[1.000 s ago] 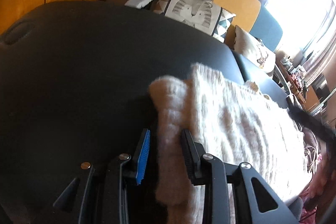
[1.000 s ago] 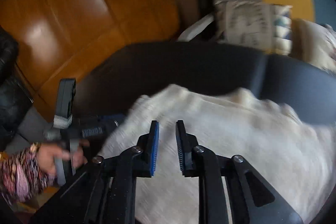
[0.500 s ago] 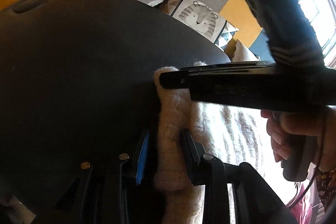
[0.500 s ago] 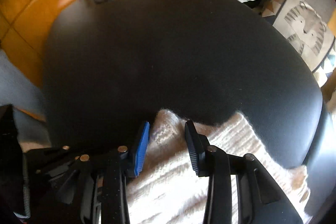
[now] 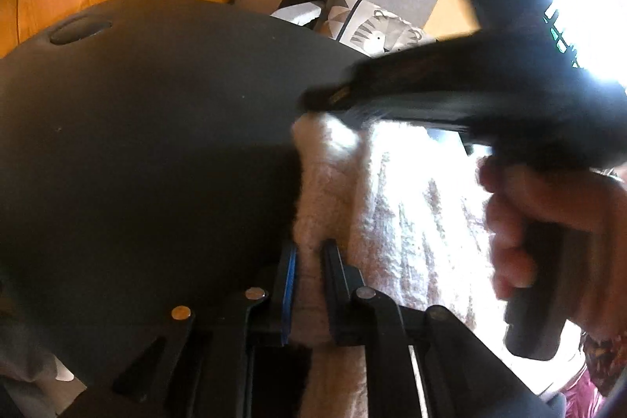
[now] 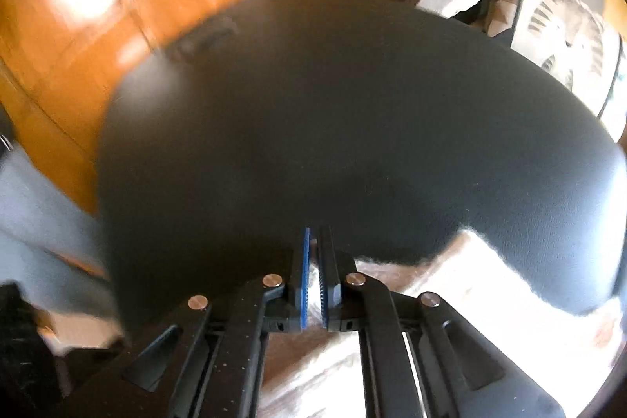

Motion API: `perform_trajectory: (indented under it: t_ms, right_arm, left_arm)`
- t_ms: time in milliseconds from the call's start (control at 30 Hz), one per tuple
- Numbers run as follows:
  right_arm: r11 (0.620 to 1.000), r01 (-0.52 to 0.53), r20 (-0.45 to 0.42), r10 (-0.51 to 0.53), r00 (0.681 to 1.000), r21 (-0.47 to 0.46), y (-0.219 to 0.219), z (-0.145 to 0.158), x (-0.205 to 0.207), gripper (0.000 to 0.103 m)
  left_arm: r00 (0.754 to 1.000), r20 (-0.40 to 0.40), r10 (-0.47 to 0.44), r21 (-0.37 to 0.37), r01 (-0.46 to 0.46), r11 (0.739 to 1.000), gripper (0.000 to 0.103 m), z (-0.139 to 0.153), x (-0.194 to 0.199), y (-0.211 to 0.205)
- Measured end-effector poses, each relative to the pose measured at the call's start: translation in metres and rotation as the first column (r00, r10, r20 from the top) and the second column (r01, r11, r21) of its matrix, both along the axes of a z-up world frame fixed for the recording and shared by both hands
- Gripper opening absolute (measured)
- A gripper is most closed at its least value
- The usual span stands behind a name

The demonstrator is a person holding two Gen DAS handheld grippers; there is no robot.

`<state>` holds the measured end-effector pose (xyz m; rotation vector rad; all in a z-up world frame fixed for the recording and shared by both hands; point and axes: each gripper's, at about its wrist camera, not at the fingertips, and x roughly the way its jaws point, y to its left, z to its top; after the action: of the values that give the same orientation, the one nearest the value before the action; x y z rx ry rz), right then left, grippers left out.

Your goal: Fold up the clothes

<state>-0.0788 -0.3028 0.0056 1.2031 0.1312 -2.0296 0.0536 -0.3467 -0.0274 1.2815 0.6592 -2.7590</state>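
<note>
Closing on a thick roll of cream knit, the left gripper [image 5: 307, 261] has its jaws nearly together, the fuzzy edge of the sweater [image 5: 411, 222] pinched between the blue pad and the black toothed one. That gripper points down at a slant toward the black table [image 5: 156, 143], and the fold it squeezes runs away from it along the sweater's left edge.

The right gripper [image 6: 313, 261] is closing too; its jaws stand almost together, and a thin bit of pale knit shows in the narrow gap between the pads, so it grips the sweater's edge there. It also tilts downward over the table. In the left wrist view this gripper's body [image 5: 470, 93] reaches across from the right, blurred, its nose at the far end of the rolled edge. The right hand [image 5: 548, 222] wraps round its handle, fingers [image 5: 505, 253] curled at the front, with a patterned sleeve [image 5: 603, 359] at the wrist.

The sweater lies on the near right part of the table, brightly lit and washed out where the sun falls on it. In the right wrist view it [image 6: 490, 292] spreads under and to the right of the gripper. Beyond the table are an orange tiled floor [image 6: 117, 6] and a cushion [image 5: 376, 30] with an animal print.
</note>
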Motion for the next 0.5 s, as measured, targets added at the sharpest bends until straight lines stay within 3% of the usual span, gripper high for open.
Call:
perform_trajectory:
  t_ms: [67,133,233,333,400,500]
  right_arm:
    - [0.989,0.064,0.005,-0.064,0.998,-0.136,0.033,0.017,0.007,0.009]
    - [0.986,0.100,-0.042,-0.106,0.993,-0.135,0.061,0.028,0.019,0.010]
    - [0.991,0.134,-0.116,-0.134,0.984,-0.011,0.085,0.022,0.044,0.010]
    - [0.967,0.197,-0.192,-0.165,0.967,0.161,0.109,-0.001,0.060,0.010]
    - [0.966,0.207,-0.208,-0.174,0.962,0.152,0.118,-0.014,0.067,0.010]
    - [0.974,0.212,-0.237,-0.187,0.953,0.081,0.130,-0.023,0.075,0.010]
  left_arm:
    - [1.000,-0.003,0.013,0.008,-0.013,1.000,0.013,-0.001,0.001,0.000]
    - [1.000,-0.008,0.027,0.004,-0.027,1.000,0.013,-0.001,0.002,0.002]
    - [0.998,-0.010,0.063,0.009,-0.063,0.998,0.013,-0.001,0.006,0.003]
    - [0.995,-0.003,0.103,0.062,-0.102,0.993,0.014,-0.002,0.019,0.000]
    - [0.995,-0.002,0.100,0.075,-0.100,0.992,0.014,0.000,0.020,0.000]
    - [0.997,0.008,0.073,0.194,-0.074,0.978,0.014,0.003,0.016,-0.011]
